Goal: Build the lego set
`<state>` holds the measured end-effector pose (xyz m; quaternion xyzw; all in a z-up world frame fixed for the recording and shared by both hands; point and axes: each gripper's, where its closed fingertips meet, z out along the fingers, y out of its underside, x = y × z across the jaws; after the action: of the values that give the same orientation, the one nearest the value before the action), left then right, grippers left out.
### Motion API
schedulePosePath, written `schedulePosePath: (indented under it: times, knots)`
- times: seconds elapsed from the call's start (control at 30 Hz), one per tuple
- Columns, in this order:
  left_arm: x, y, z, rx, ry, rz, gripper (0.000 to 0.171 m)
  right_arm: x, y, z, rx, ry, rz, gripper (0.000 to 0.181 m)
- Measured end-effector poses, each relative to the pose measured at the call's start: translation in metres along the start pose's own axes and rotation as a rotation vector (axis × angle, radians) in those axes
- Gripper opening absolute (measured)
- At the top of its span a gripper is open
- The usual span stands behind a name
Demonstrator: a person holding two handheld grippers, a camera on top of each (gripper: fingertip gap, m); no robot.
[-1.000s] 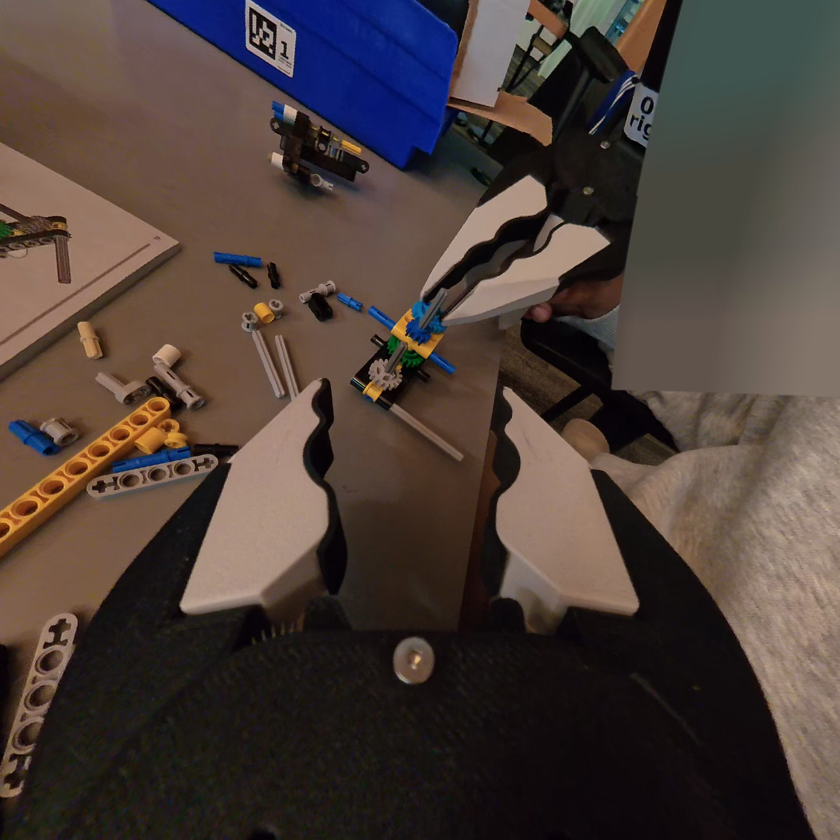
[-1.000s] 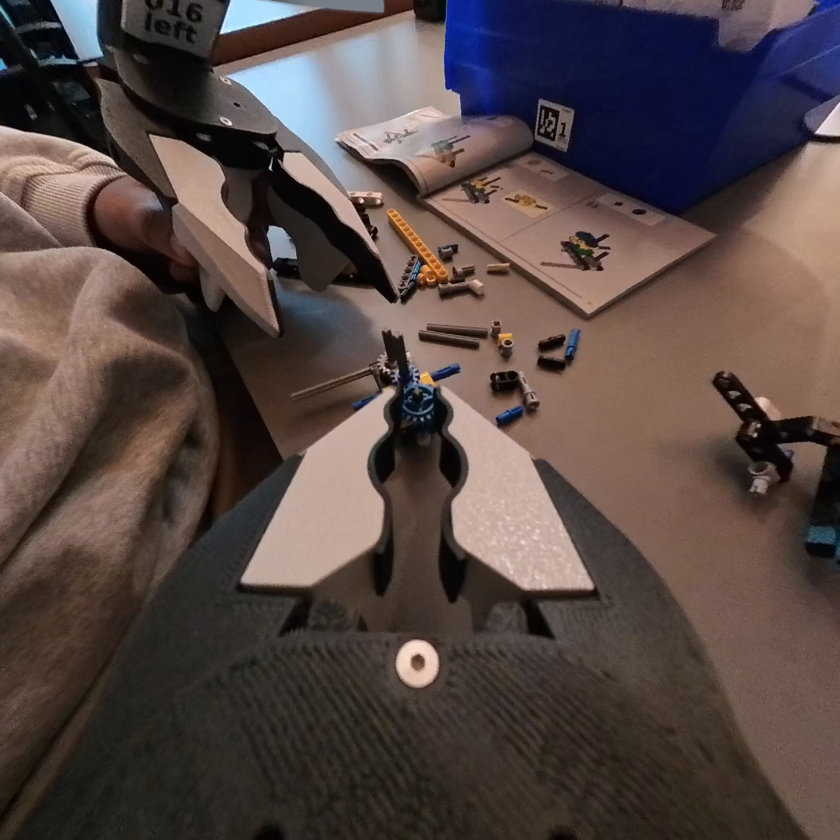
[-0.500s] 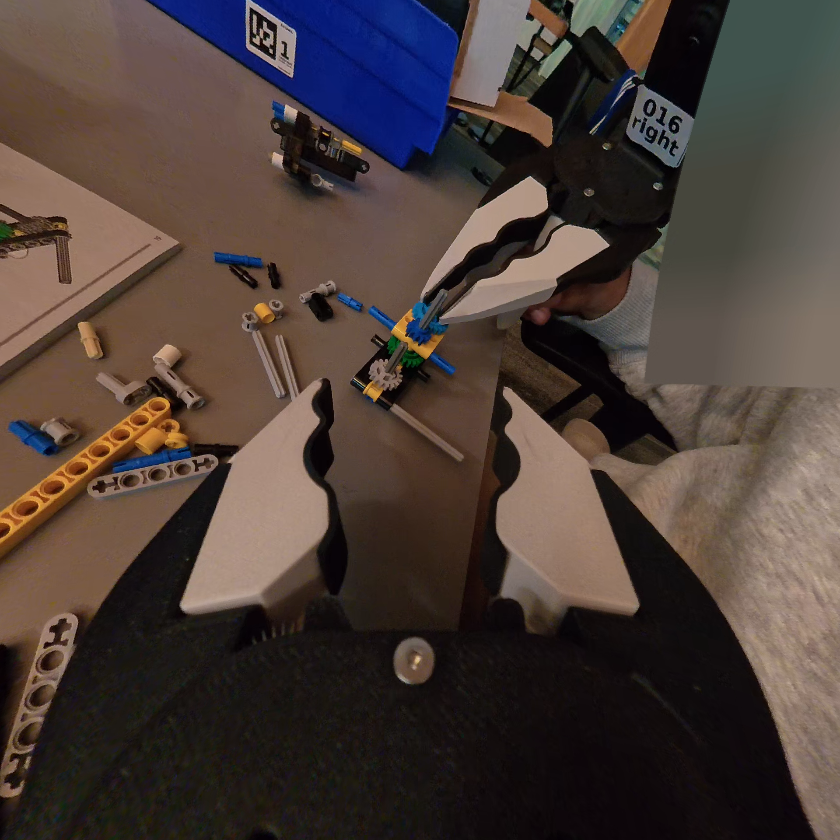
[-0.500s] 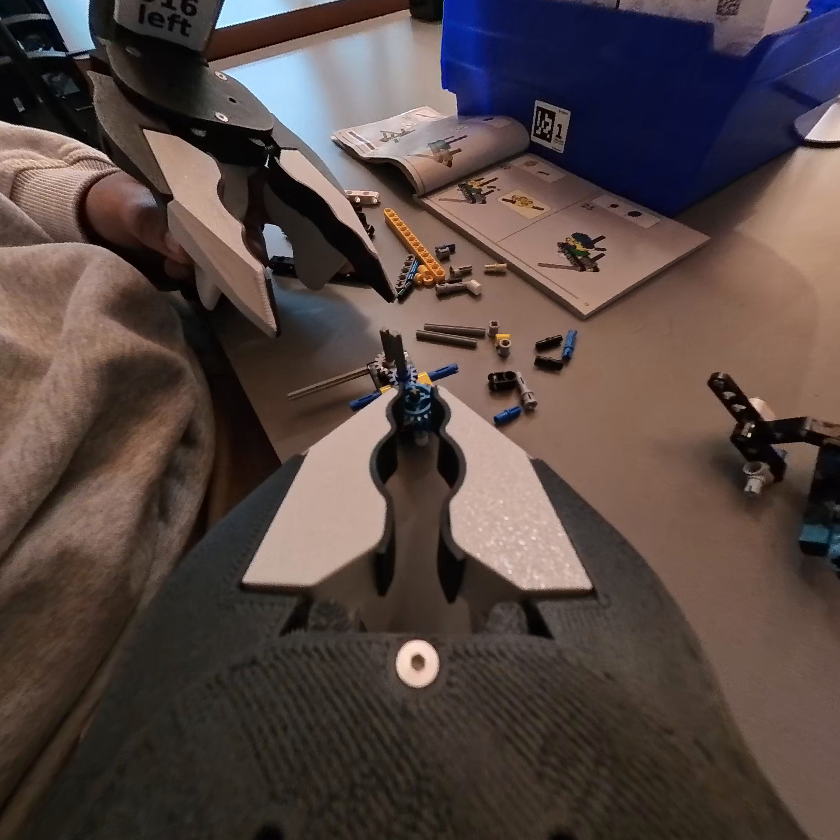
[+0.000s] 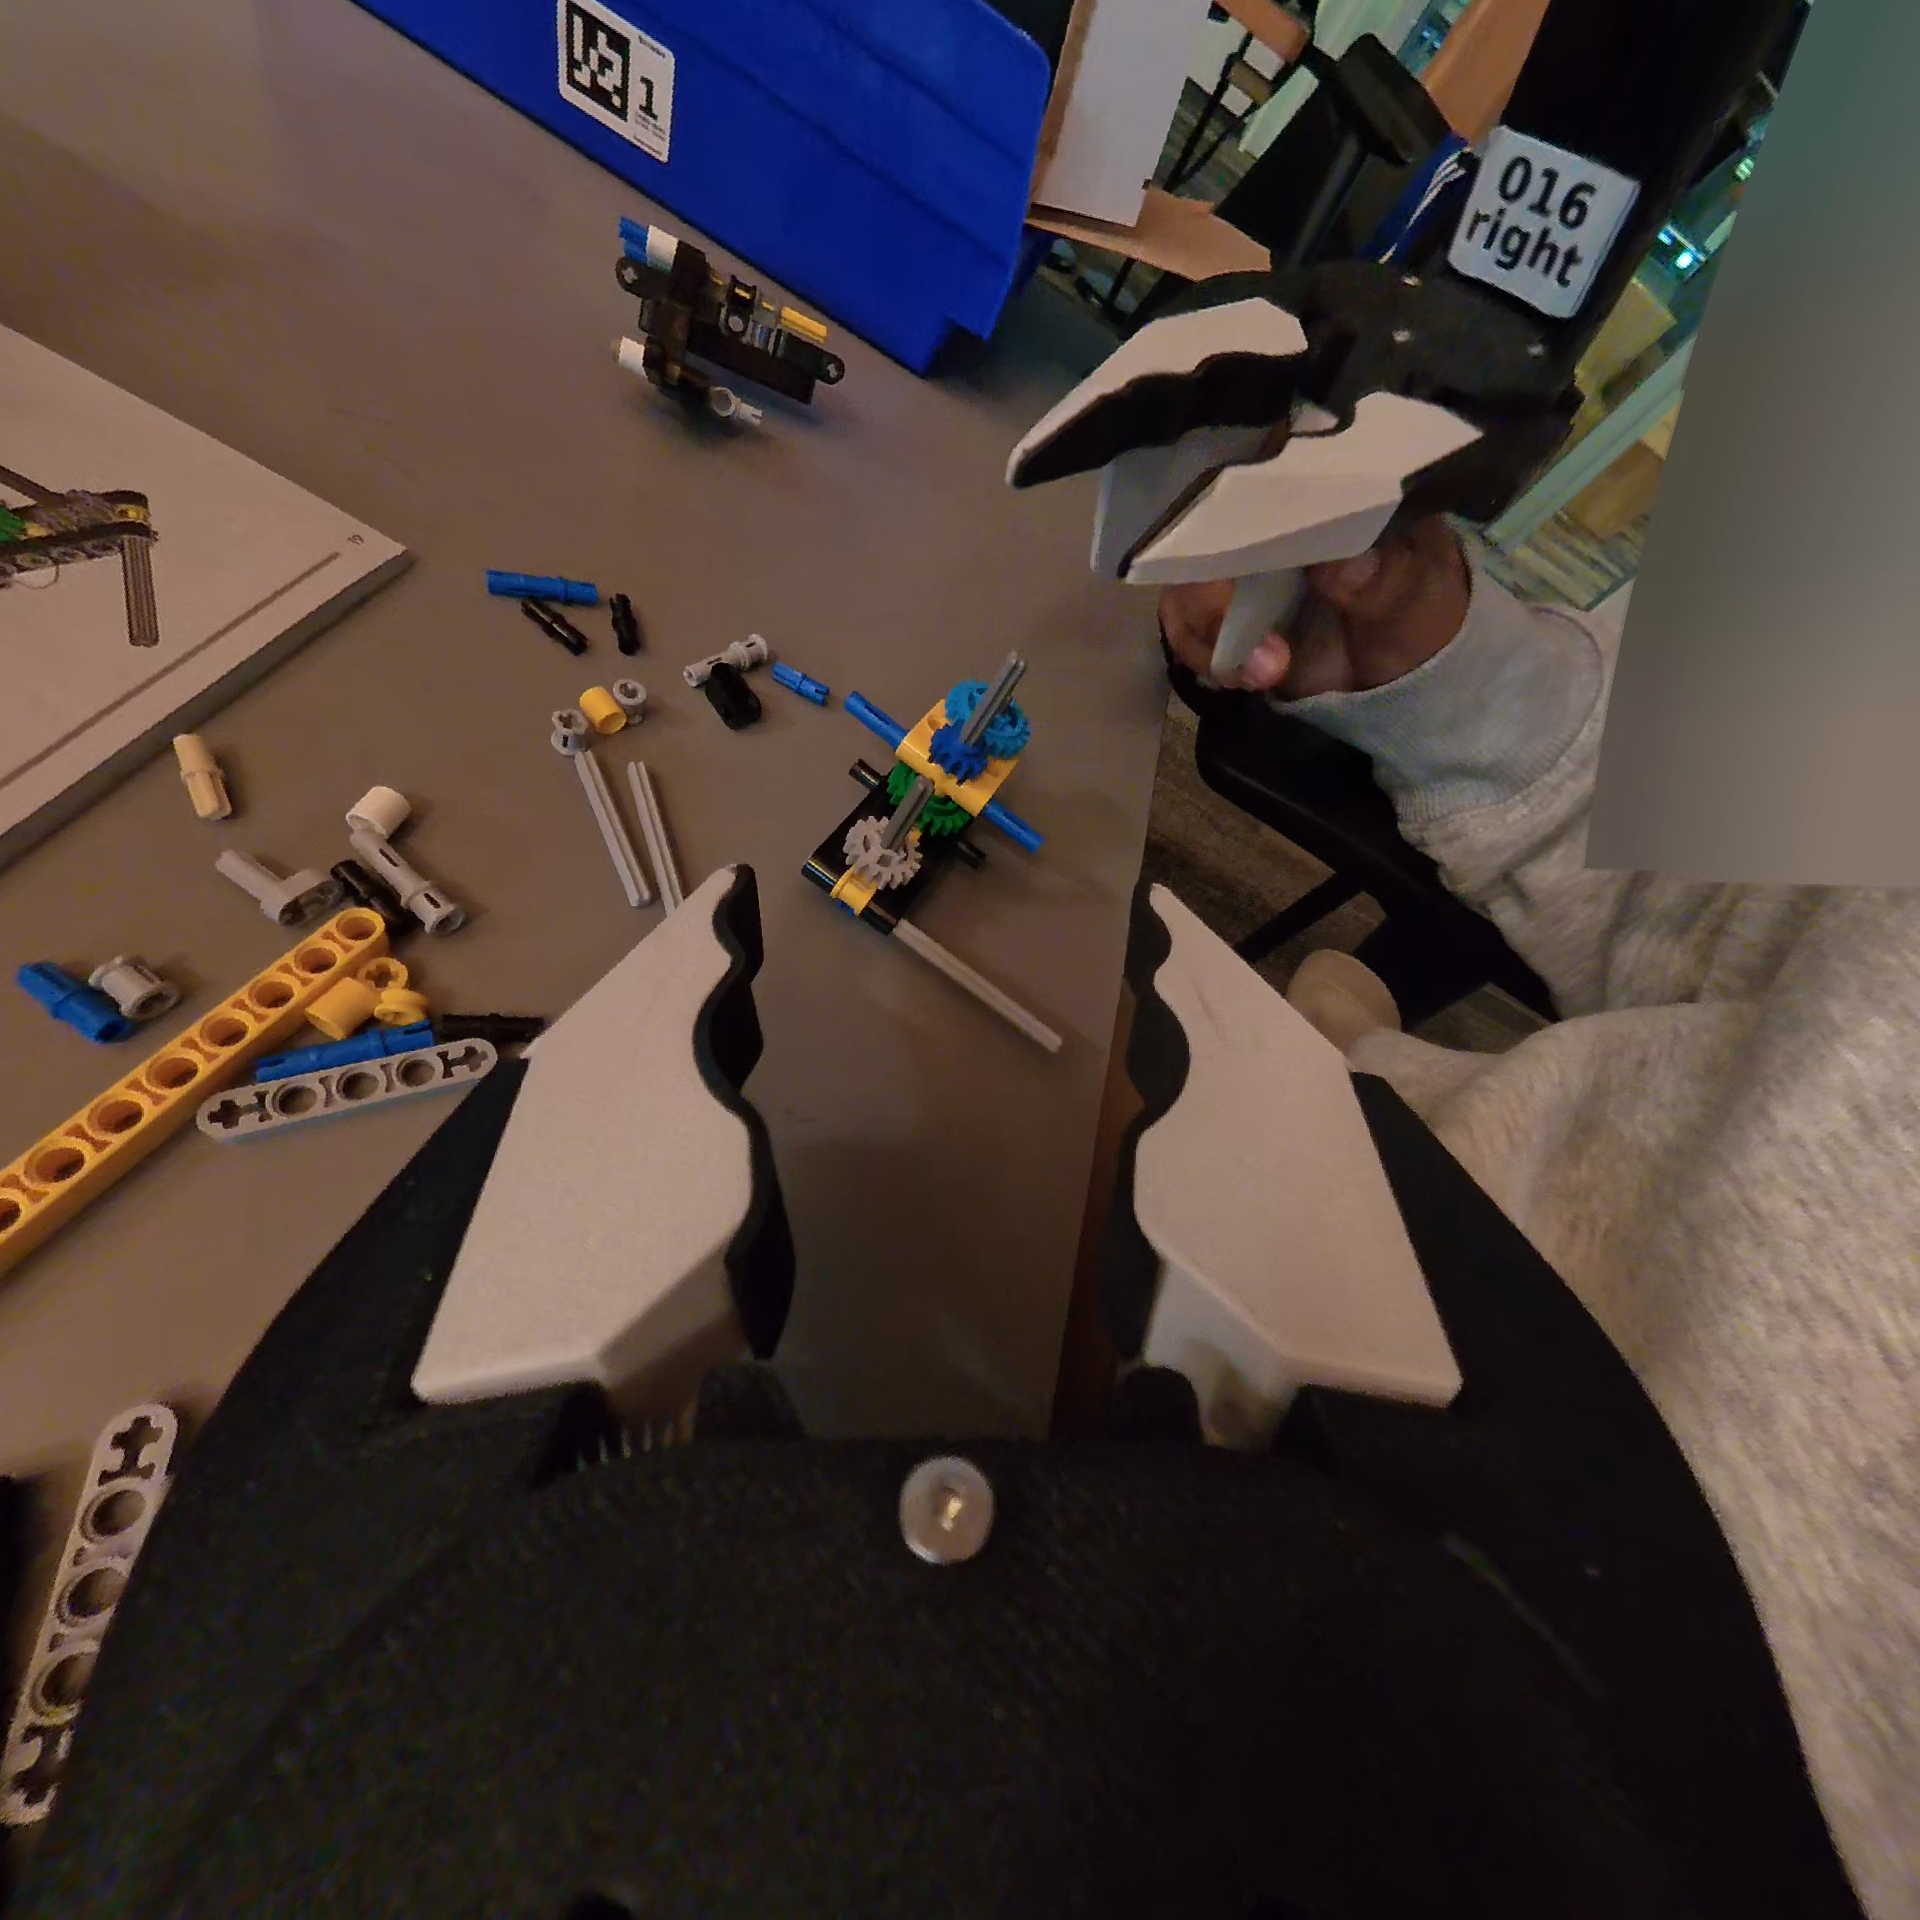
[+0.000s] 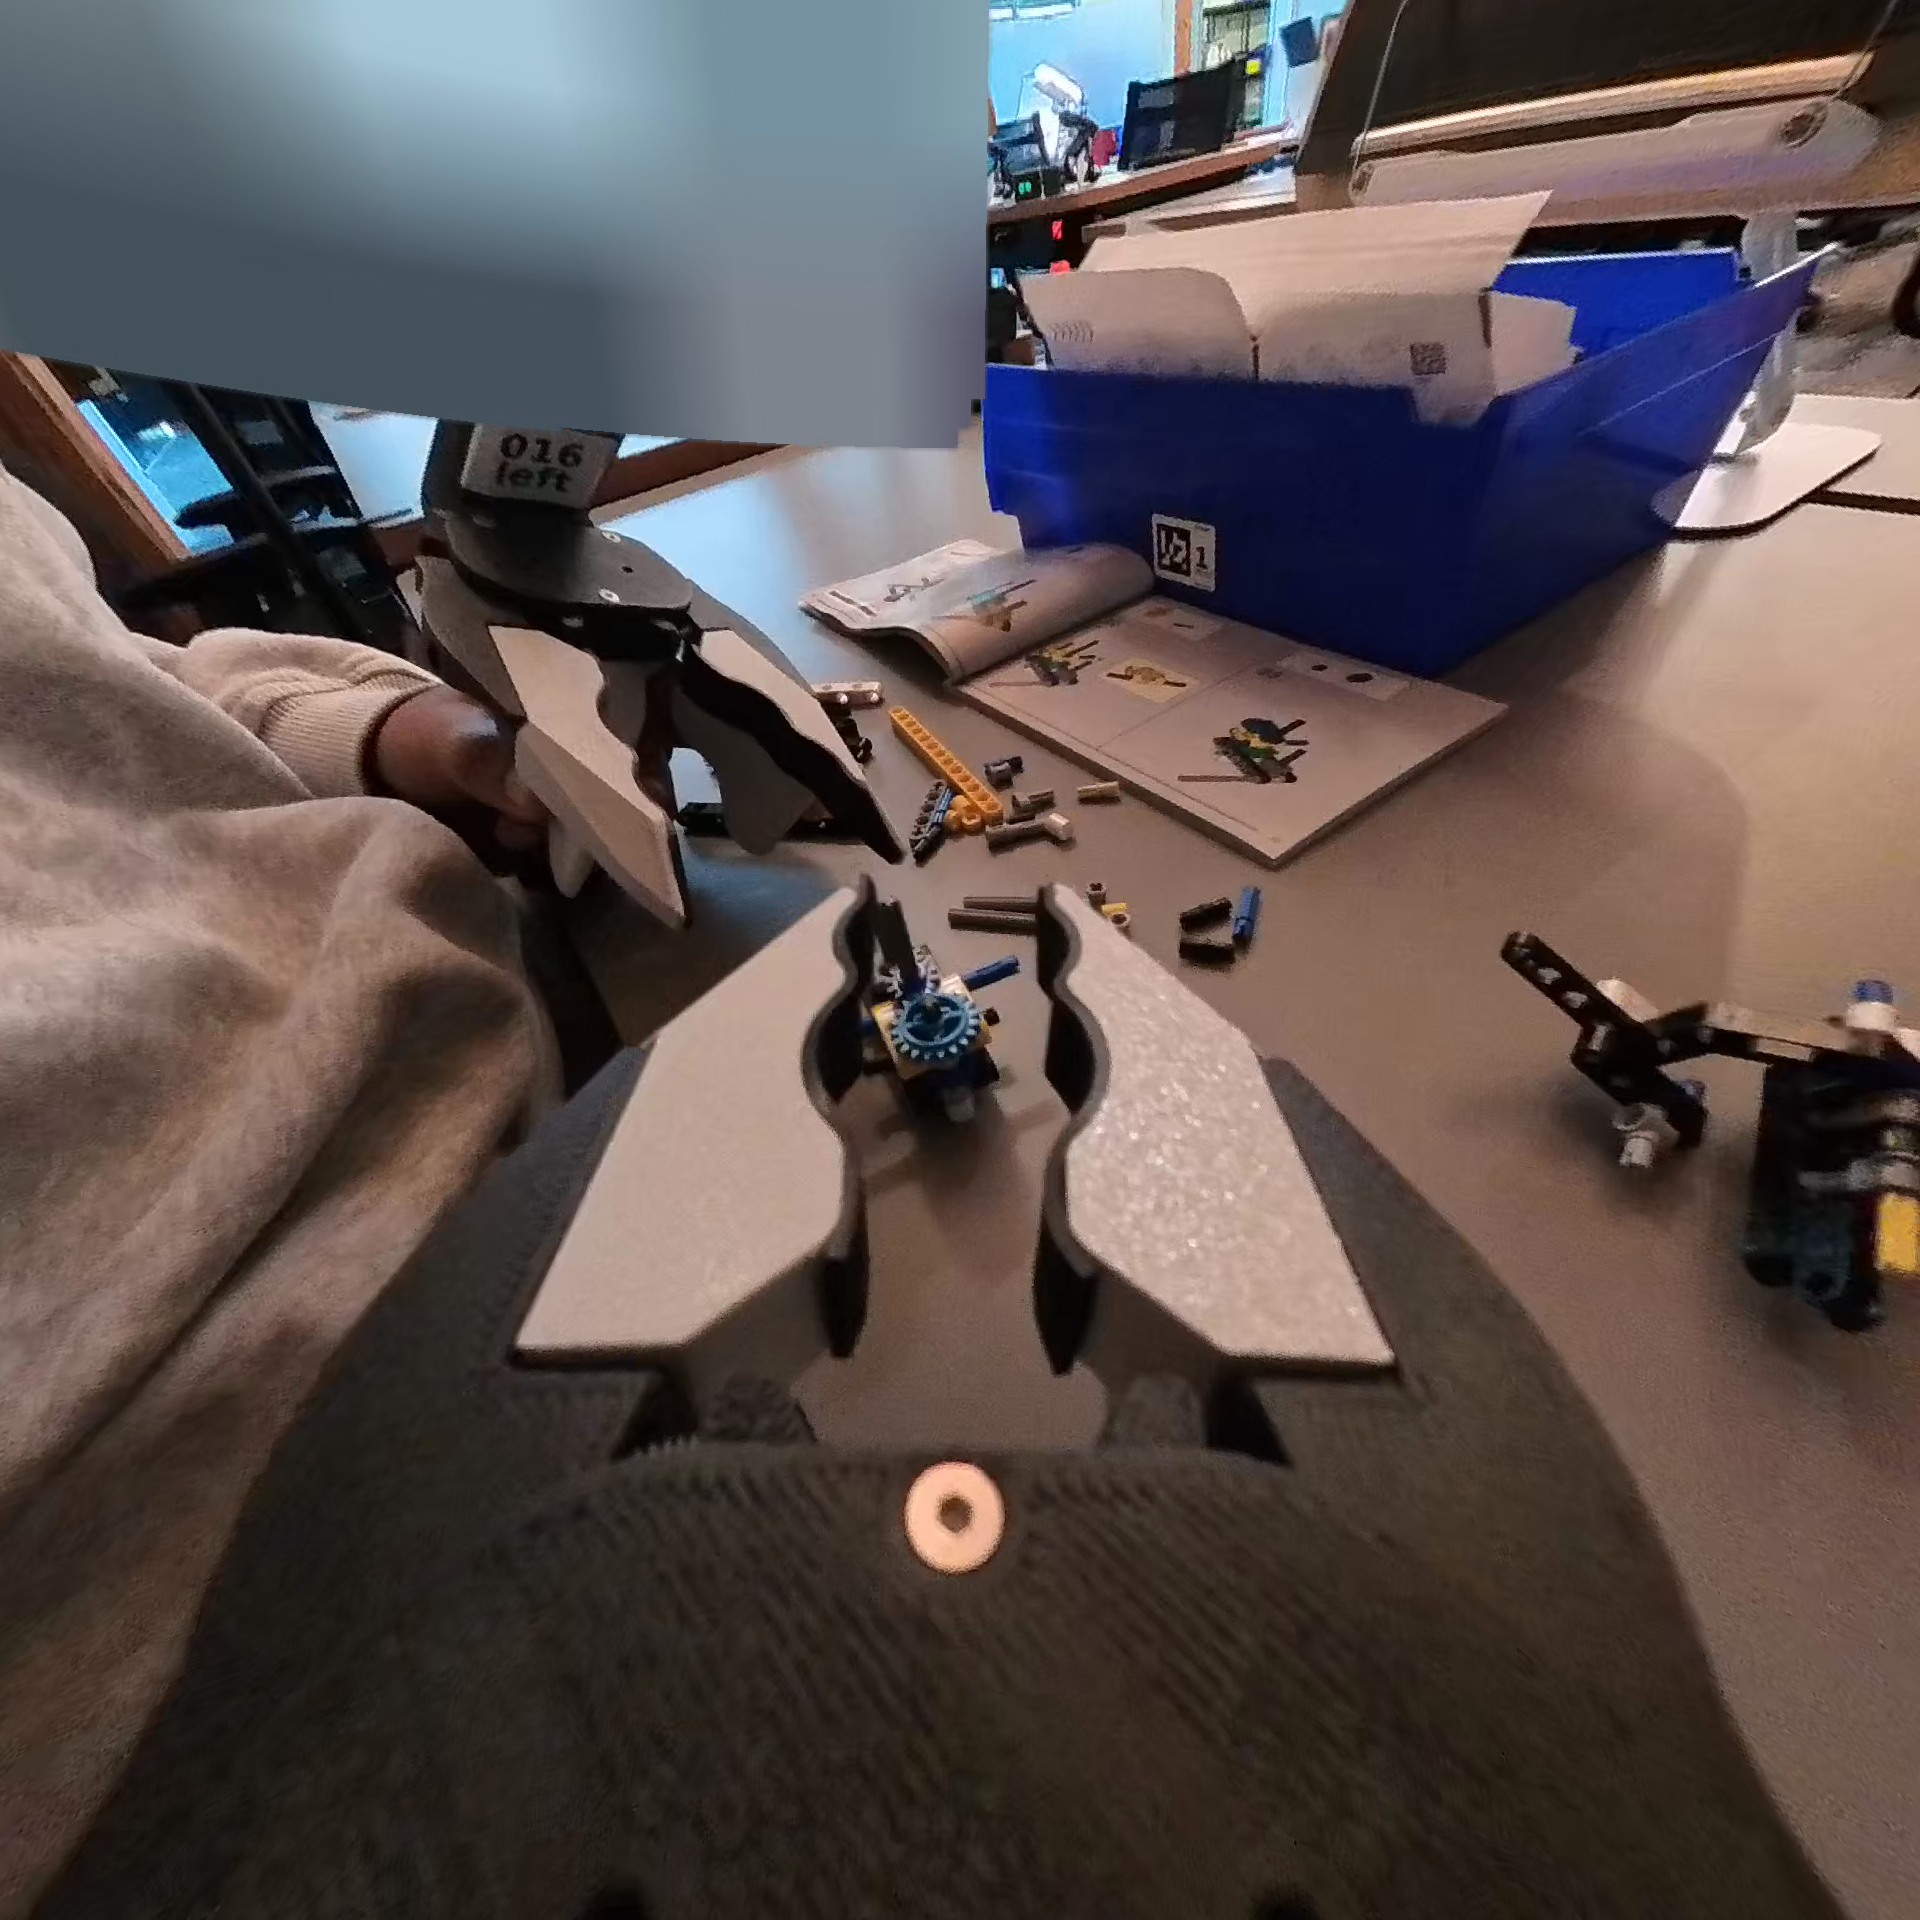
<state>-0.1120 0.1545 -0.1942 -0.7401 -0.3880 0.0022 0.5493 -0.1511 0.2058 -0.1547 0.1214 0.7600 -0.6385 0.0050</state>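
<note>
1. Grey, smooth worktop (image 5: 312,343) carries the gear assembly (image 5: 930,790), a small block of yellow and black bricks with toothed blue, green and grey gears on grey axles.
2. Left gripper (image 5: 940,904) hovers just short of the gear assembly, fingers apart and empty.
3. Right gripper (image 6: 951,904) hangs above the gear assembly, fingers apart, touching nothing.
4. Beyond the gear assembly lies a blue plastic bin (image 5: 831,135); an open instruction booklet (image 6: 1195,707) rests beside it.
</note>
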Motion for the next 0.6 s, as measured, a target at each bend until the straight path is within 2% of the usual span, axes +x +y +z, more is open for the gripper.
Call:
schedulePosePath:
  times: [0.23, 0.6]
  knots:
    - [0.000, 0.000, 0.000, 0.000, -0.001, 0.001, 0.069, -0.003, 0.015, 0.010, -0.100, 0.019, -0.064, 0.028]
    - [0.000, 0.000, 0.000, -0.001, 0.000, -0.002, 0.069, -0.006, 0.019, 0.015, -0.127, 0.017, -0.088, 0.026]
